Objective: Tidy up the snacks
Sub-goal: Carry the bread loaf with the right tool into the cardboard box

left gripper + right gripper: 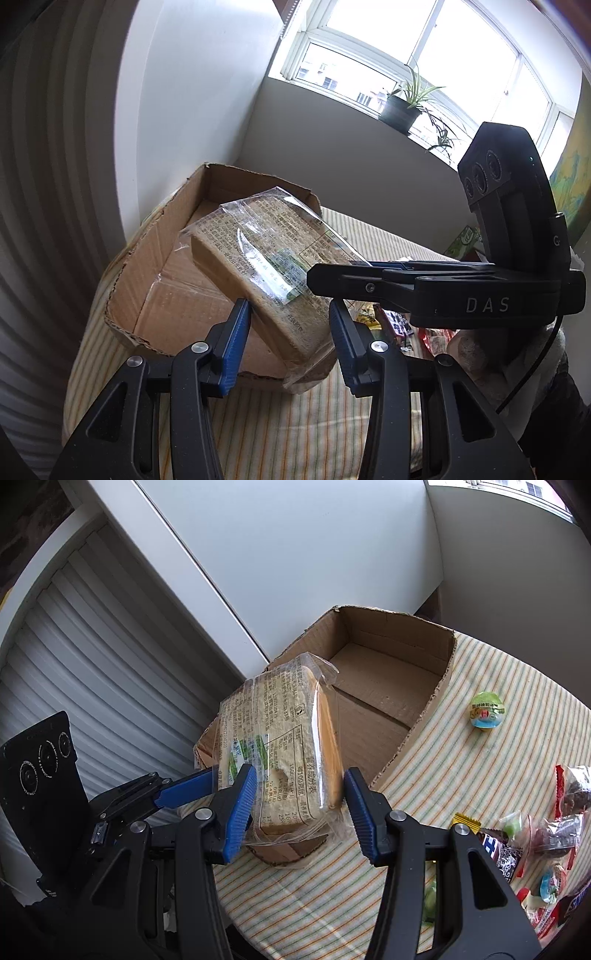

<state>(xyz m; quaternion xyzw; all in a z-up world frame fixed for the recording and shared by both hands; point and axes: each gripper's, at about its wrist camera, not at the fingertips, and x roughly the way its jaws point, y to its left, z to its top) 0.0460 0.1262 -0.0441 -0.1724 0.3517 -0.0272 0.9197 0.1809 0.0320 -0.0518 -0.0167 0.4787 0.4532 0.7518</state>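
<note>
Striped cloth; bread pack hides box corner

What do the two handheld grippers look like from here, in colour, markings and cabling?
Both are matte black plastic frames with silver pivot screws and ribbed blue pads on the fingers. The right gripper carries white "DAS" lettering, a black block with three round lenses, and a thin black cable. The left gripper bears the same three-lens block. No sleeve is clearly visible.

We read "DAS" on the right gripper body, small printed text on the bread pack, unreadable to us.
</note>
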